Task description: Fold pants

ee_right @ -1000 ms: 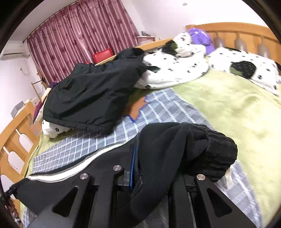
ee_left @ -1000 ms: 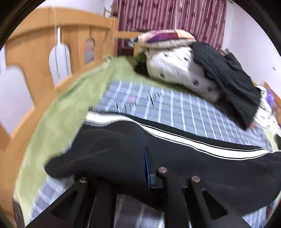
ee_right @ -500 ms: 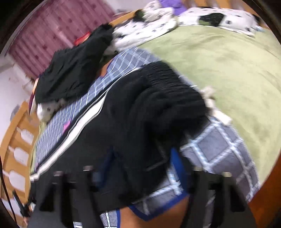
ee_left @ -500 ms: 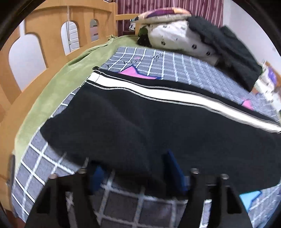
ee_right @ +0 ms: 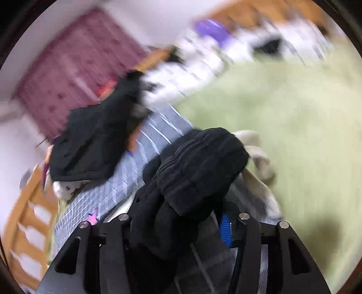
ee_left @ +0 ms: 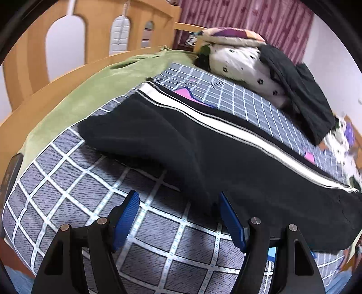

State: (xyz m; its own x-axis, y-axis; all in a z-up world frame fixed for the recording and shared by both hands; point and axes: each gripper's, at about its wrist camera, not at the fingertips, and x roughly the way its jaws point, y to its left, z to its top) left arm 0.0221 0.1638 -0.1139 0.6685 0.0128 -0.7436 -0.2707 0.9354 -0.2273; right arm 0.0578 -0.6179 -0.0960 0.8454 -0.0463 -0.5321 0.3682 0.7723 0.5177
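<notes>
While the black pants (ee_left: 226, 153) lie stretched lengthwise across the grey checked sheet (ee_left: 67, 181), w/ a white side stripe (ee_left: 226, 129) running along the far edge, the left gripper (ee_left: 178, 217) sits low over the near part of the sheet. Its jaws are spread wide, blue pads (ee_left: 126, 217) clear on both sides; nothing pinched. Right pad sits just beside the pants' near hem, possibly brushing it, can't tell for sure. Only bare sheet lies btwn the jaws.

Right wrist view is badly blurred. Right gripper (ee_right: 181, 228) has the bunched black waistband end of the pants (ee_right: 199, 171) heaped btwn its fingers. Jaws have just been closing, w/ that fabric in the gap. One blue pad (ee_right: 225, 228) shows on the right side w/ a sliver of gap next to the cloth; left pad is buried under fabric. Whether it really pinches the cloth, can't tell. Pale drawstring ends (ee_right: 258, 158) hang off the bunch to the right.

Beyond: green blanket (ee_right: 294, 117), a heap of dark clothes (ee_left: 301, 95) on spotted white bedding (ee_left: 239, 63), wooden bed rail (ee_left: 45, 52), maroon curtain (ee_left: 248, 20).
</notes>
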